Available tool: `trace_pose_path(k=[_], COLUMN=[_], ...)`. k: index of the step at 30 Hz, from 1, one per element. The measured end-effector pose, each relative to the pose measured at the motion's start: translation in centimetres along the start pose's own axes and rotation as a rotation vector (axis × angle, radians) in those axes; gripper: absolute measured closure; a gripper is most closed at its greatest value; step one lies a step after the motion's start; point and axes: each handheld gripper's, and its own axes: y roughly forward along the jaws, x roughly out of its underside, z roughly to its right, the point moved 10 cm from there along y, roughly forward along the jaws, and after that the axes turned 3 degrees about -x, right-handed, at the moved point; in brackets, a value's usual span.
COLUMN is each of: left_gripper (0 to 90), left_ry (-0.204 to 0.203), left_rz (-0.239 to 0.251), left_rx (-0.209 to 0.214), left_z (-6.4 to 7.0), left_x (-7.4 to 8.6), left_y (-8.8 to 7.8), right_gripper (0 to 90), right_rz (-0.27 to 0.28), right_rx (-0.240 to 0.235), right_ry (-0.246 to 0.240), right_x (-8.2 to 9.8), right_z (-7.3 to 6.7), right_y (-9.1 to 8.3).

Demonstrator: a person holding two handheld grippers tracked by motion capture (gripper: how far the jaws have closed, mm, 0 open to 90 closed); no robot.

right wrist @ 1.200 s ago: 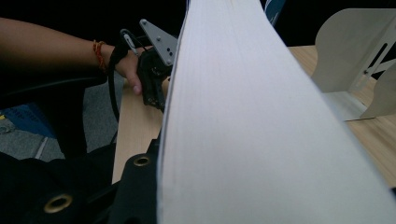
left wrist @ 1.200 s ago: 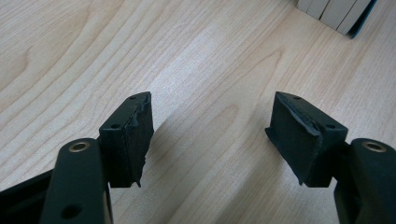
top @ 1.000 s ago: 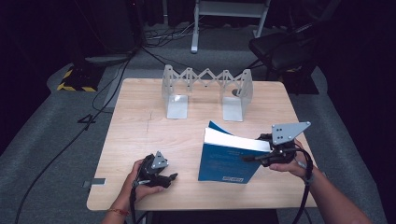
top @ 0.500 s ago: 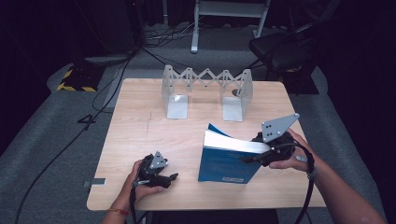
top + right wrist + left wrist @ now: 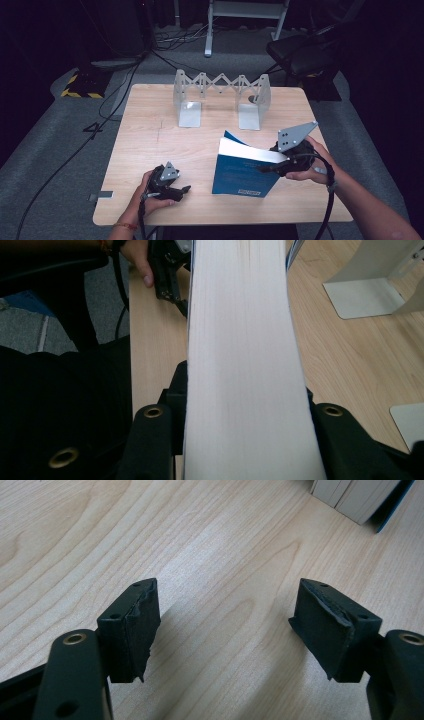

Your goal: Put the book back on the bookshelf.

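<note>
While right gripper [image 5: 270,168] clamps book [image 5: 239,175], left gripper [image 5: 184,190] rests agape.

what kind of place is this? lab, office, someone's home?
Probably a lab or studio set up for recording. A lone wooden table stands on grey carpet in a dark room, cables trail across the floor, and hazard-striped tape marks a floor plate behind it.

Pale wood-grain counter [image 5: 150,150], smooth and matt. Book [image 5: 242,172] with a glossy blue cover and a matt white paper page block. Folding rack [image 5: 220,97] of light grey metal, dull sheen. Left tool [image 5: 225,630] with matt black pads [image 5: 137,625], rubbery, frayed at the edges. Grey carpeted floor [image 5: 45,165], rough.
</note>
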Motion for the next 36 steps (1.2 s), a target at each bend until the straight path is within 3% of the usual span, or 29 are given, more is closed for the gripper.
trace_pose_path(k=[9,15,25,31,36], left_gripper=[27.4,26.8,25.3,24.3,24.2], left_ry=[-0.009,-0.007,-0.003,-0.005,-0.008], left_rz=[-0.001,-0.002,-0.004,-0.007,-0.007], left_rx=[-0.007,0.0,0.0,0.0,-0.002], left_z=[0.0,0.1,0.1,0.1,0.1], left_x=[0.0,0.0,0.0,0.0,0.0], left_y=[0.0,0.0,0.1,0.1,0.1], right_gripper=[61.2,61.2,61.3,61.2,61.2], right_rz=[-0.005,0.0,-0.048,-0.029,-0.012], right_rx=[0.072,0.169,0.318,0.364,0.416], right_ry=[0.048,0.111,0.191,0.216,0.258], right_x=[-0.8,0.4,1.7,1.3,0.6], right_z=[2.0,4.8,8.9,10.3,12.7], right_y=[-1.4,-3.3,-6.2,-6.5,-5.8])
